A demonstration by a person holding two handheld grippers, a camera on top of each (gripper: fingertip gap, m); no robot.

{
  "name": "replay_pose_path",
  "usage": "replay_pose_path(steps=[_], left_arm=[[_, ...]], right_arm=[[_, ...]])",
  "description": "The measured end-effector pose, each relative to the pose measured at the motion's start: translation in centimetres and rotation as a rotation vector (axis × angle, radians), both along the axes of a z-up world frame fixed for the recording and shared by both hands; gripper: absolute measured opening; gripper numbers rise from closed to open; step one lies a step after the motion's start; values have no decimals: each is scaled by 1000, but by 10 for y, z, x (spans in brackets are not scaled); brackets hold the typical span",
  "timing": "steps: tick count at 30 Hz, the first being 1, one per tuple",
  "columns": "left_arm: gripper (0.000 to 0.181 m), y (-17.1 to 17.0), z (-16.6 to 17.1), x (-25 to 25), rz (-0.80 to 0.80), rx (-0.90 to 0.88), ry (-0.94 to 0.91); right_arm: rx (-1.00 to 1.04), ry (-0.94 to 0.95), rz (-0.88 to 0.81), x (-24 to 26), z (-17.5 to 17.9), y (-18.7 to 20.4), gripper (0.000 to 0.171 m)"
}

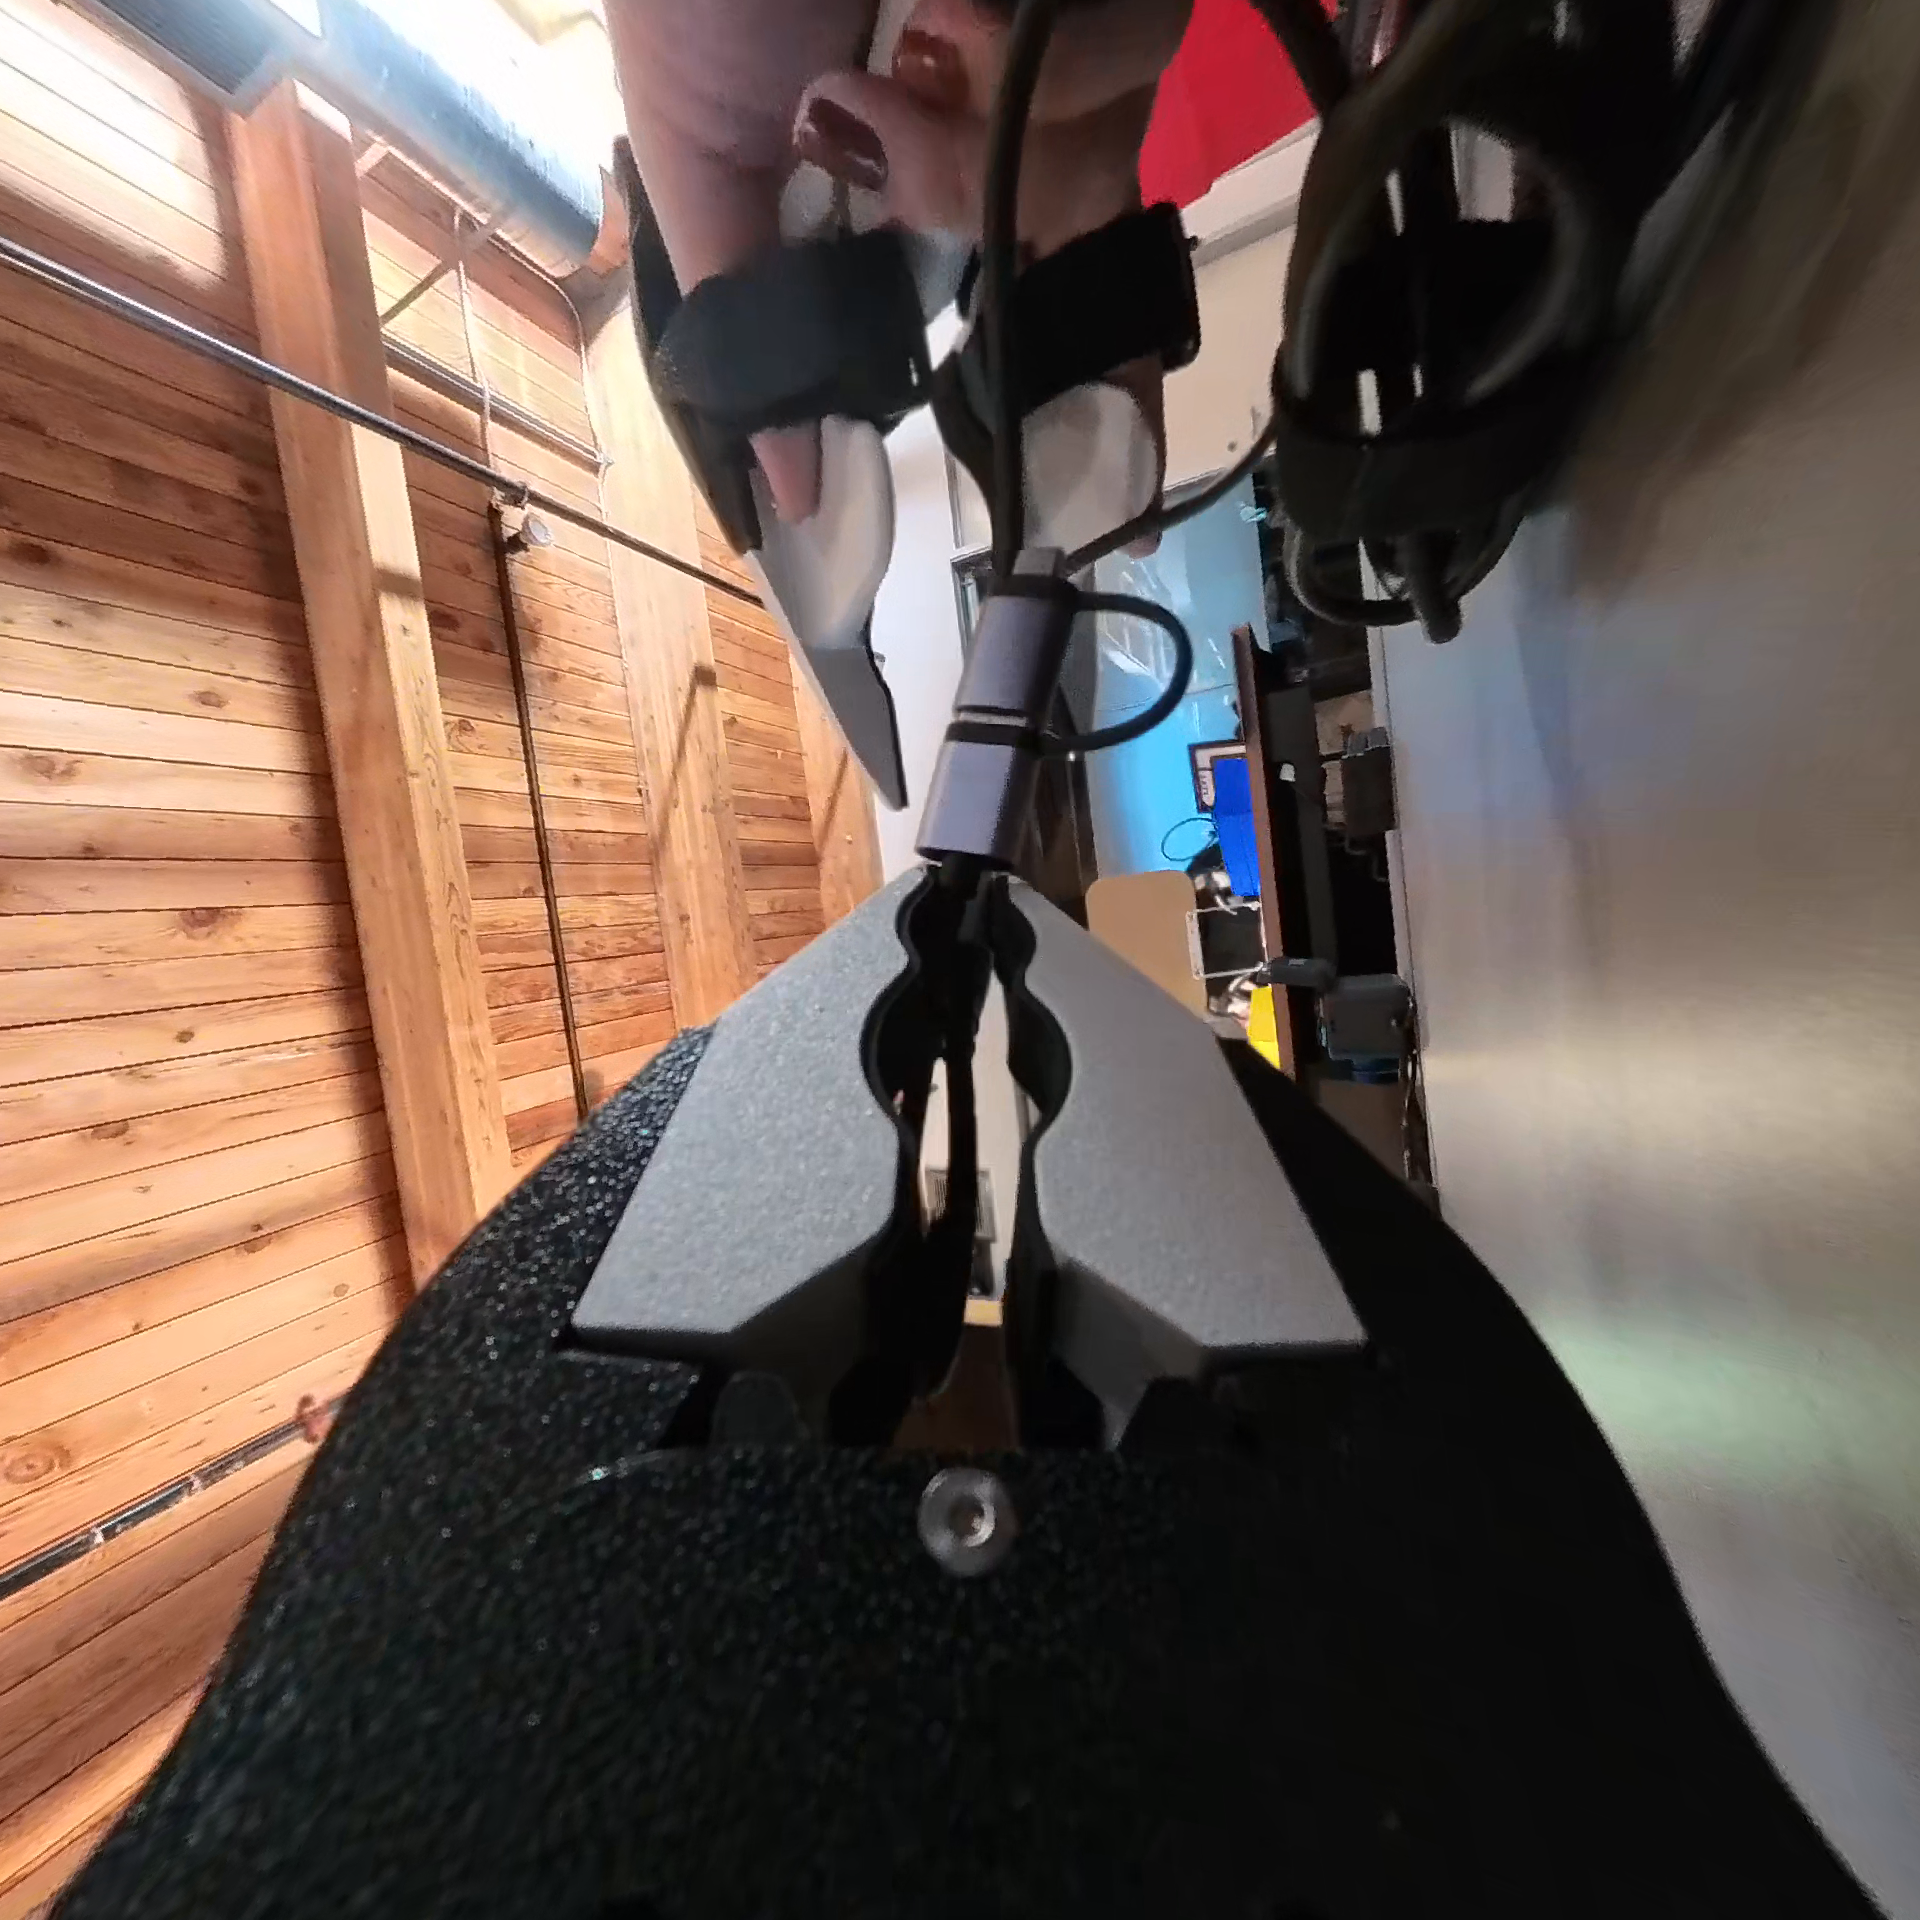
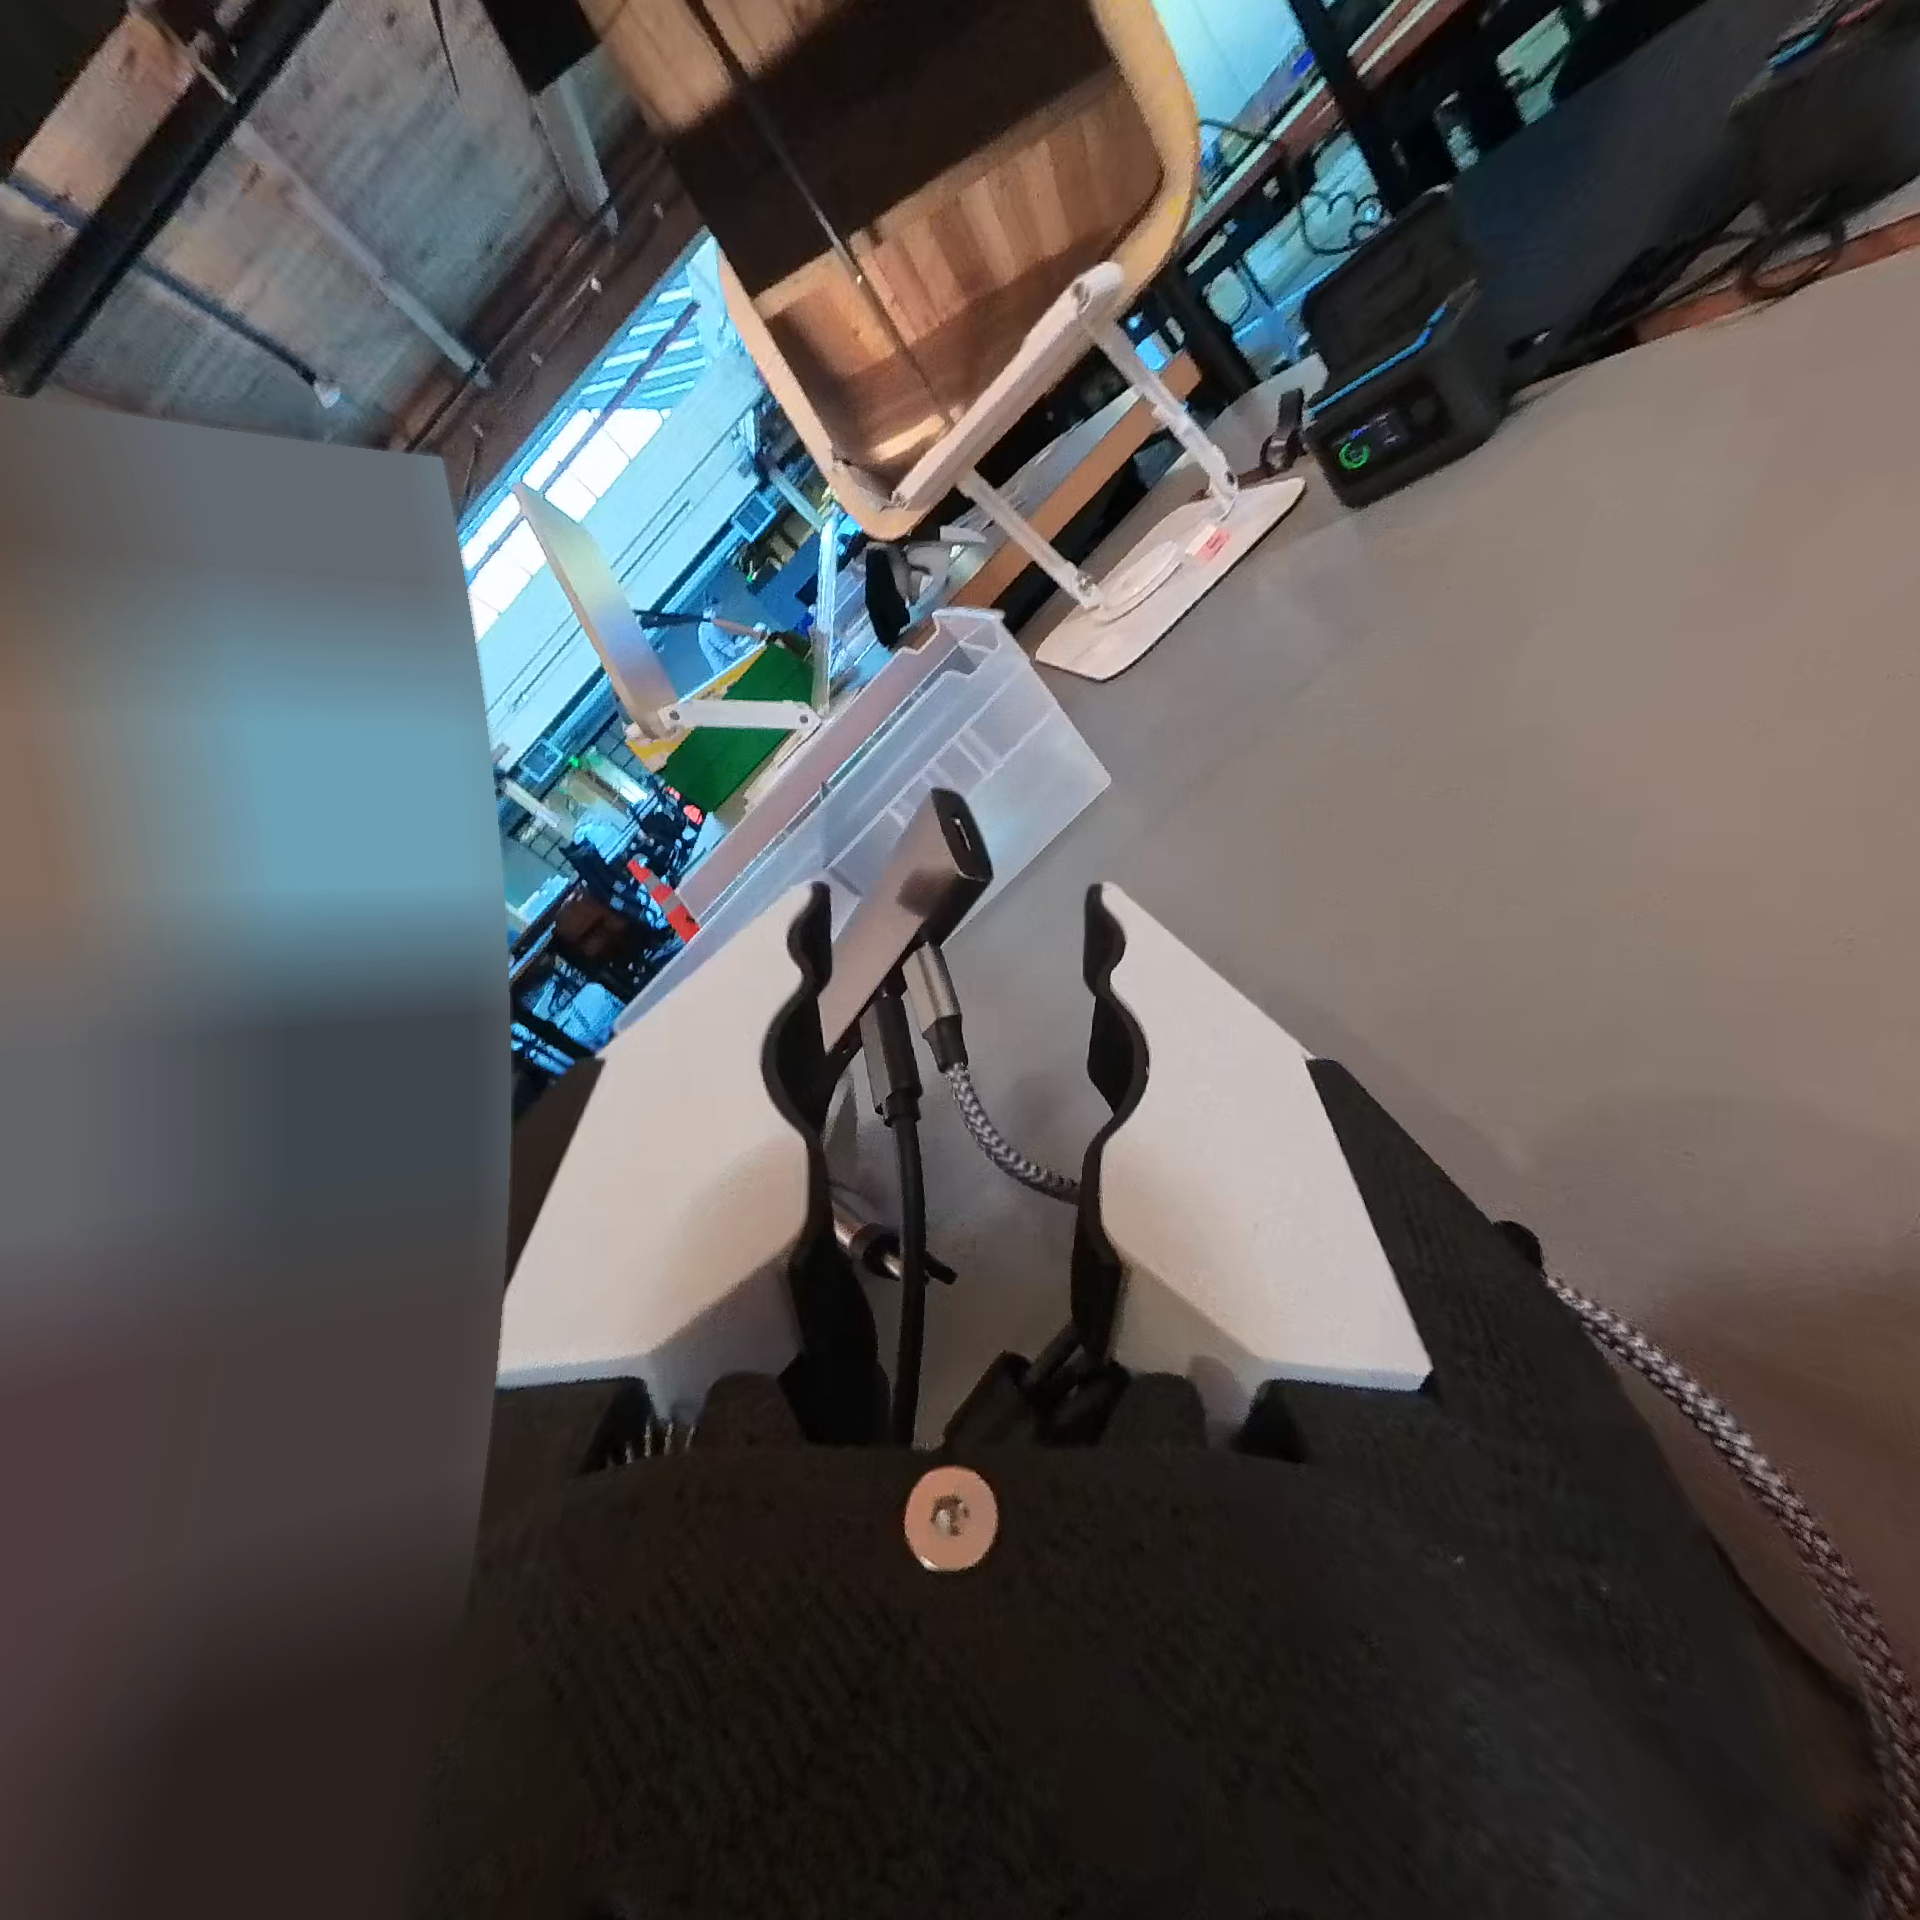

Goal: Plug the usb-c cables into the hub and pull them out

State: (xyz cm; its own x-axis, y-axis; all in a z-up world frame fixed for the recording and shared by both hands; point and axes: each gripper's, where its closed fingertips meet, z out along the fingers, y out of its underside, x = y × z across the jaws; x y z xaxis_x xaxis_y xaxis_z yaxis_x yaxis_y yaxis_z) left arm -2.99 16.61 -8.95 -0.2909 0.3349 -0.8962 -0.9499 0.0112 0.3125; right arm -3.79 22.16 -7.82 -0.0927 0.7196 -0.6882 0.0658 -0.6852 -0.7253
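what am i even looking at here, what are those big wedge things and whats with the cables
These are two pictures from cameras mounted on handheld two-finger grippers; a person holds one in each hand. Each camera looks forward along its own fingers, the wedges you noticed.

In the left wrist view, the grey-fingered left gripper is shut on a black cable just behind a dark metal plug. Ahead, the other gripper's pale fingers show, with the person's hand strapped in above.

In the right wrist view, the white-fingered right gripper is open. A small grey hub rests against its one finger, with a black cable and a braided cable plugged in. Beyond lie a grey table and a clear plastic bin.
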Motion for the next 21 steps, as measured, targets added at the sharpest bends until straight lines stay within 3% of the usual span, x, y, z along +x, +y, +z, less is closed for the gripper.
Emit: replay_pose_path(steps=[5,17,21], left_arm=[[6,-1,2,-2,-12,-3,-39],[7,-4,0,5,-48,-11,-41],[19,2,-11,2,-83,-121,-206]], right_arm=[[-38,57,49,3,7,-5,25],[-40,97,61,4,10,-7,10],[50,130,37,6,17,-7,8]])
